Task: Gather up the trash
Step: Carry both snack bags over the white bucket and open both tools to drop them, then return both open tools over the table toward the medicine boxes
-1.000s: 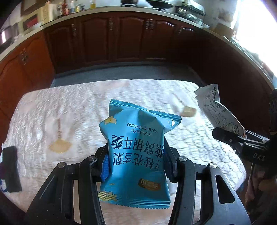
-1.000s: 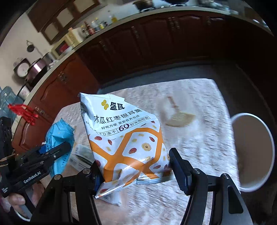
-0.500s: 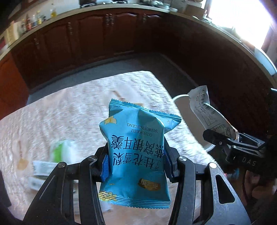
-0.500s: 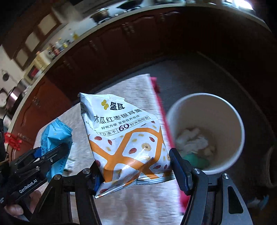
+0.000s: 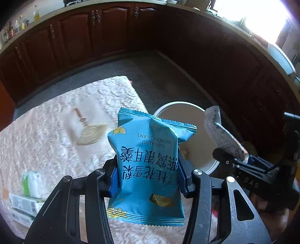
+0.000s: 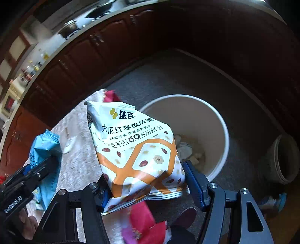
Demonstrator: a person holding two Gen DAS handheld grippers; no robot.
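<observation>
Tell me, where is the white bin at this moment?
The white bin stands on the floor just off the table's corner, right of the cloth-covered table; in the right wrist view it lies beyond the orange-and-white packet.

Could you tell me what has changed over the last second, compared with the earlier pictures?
Both grippers swung from over the table toward the white bin, which now sits just ahead of them. Nothing was let go: the left gripper still clamps the blue packet, the right gripper the orange-and-white packet.

A home kitchen: dark wooden cabinets (image 5: pixel 75 35), countertop bottles (image 5: pixel 20 22) and a pan (image 6: pixel 97 11).
</observation>
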